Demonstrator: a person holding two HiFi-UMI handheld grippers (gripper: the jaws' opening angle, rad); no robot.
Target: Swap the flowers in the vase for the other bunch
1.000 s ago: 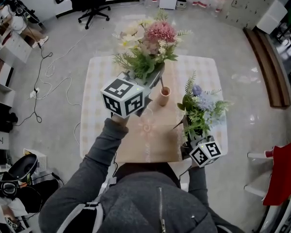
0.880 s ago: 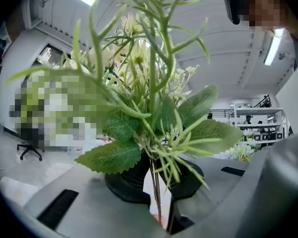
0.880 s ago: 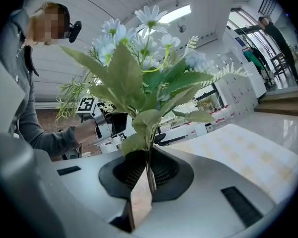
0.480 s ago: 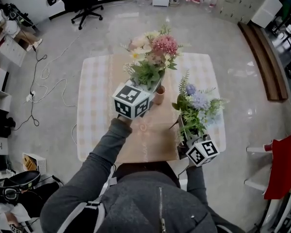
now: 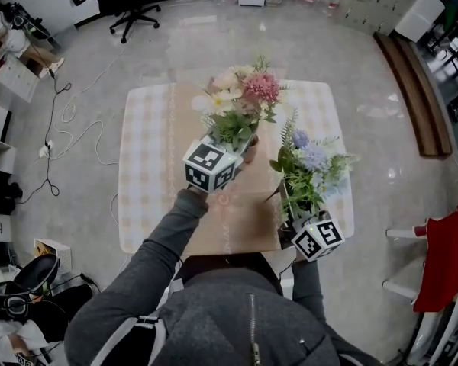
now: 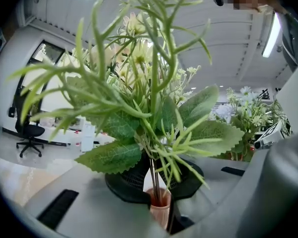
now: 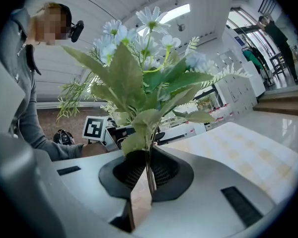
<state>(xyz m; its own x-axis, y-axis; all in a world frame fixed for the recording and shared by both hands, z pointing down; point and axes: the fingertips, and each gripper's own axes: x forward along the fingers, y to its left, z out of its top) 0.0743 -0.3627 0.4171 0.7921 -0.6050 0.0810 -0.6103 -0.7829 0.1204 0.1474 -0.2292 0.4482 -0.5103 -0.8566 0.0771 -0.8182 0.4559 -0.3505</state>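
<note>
My left gripper (image 5: pixel 239 140) is shut on the stems of the pink and cream bunch (image 5: pixel 240 101), held upright over the table's middle. In the left gripper view the stems (image 6: pixel 154 175) run down between the pads of my left gripper (image 6: pixel 155 182) into the mouth of the small terracotta vase (image 6: pixel 160 212). From the head view the vase (image 5: pixel 251 151) is mostly hidden behind that gripper. My right gripper (image 5: pixel 301 212) stays near the table's front right, shut on the blue and white bunch (image 5: pixel 311 165). Its stems (image 7: pixel 149 172) sit pinched between the right gripper's (image 7: pixel 149 177) pads.
The table (image 5: pixel 149 166) has a checked cloth with a tan runner down its middle. An office chair (image 5: pixel 133 10) and floor cables (image 5: pixel 69 128) lie to the far left, a wooden bench (image 5: pixel 416 90) to the right, a red cloth (image 5: pixel 446 269) near right.
My left gripper has come down with the pink bunch, bringing its stems to the vase's mouth. The right gripper and the blue bunch have stayed put.
</note>
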